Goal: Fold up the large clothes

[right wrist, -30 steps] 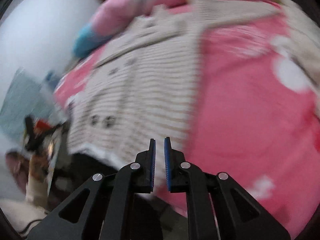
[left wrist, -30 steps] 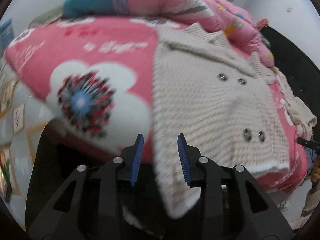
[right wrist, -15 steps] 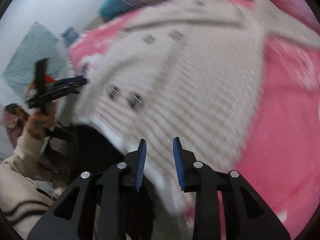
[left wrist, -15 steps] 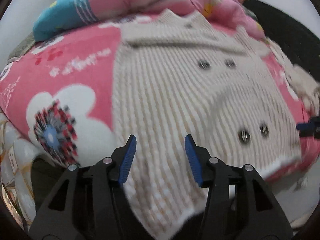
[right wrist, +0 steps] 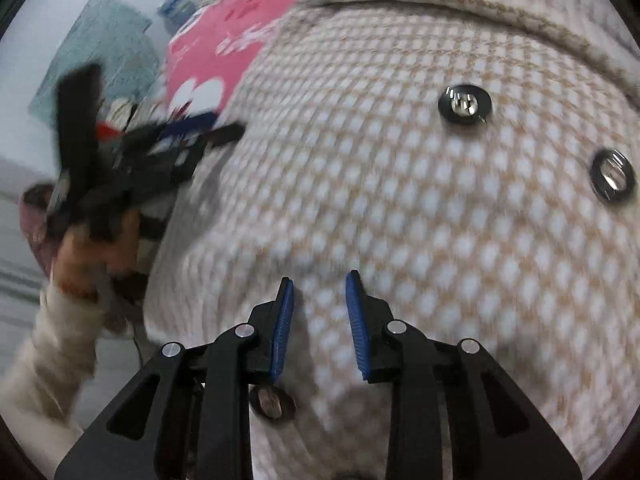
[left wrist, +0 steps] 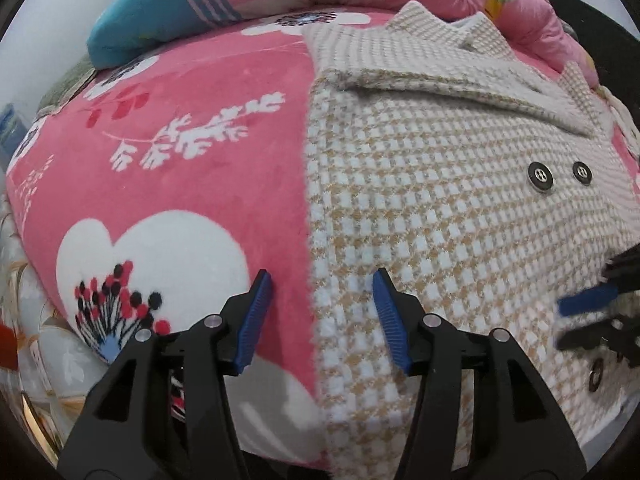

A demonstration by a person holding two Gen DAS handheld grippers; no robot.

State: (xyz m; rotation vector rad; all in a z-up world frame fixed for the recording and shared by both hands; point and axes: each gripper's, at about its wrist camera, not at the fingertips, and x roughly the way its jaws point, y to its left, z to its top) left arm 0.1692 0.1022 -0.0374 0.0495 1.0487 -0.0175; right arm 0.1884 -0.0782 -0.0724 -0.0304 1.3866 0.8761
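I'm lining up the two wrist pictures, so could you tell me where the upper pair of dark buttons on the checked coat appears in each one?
Left wrist view: the upper pair of buttons sits at upper right, below the lapel, on the checked coat.
Right wrist view: the same pair lies at upper right, larger and spread further apart, one at the right edge.
Shared landmark: the coat's left edge against the pink blanket.

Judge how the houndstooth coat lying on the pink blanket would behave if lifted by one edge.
The coat would probably drape and sag rather than hold shape: its edge already follows the rounded pink blanket. Its thick fuzzy weave and folded lapel suggest some weight. The rough surface looks unlikely to slip.
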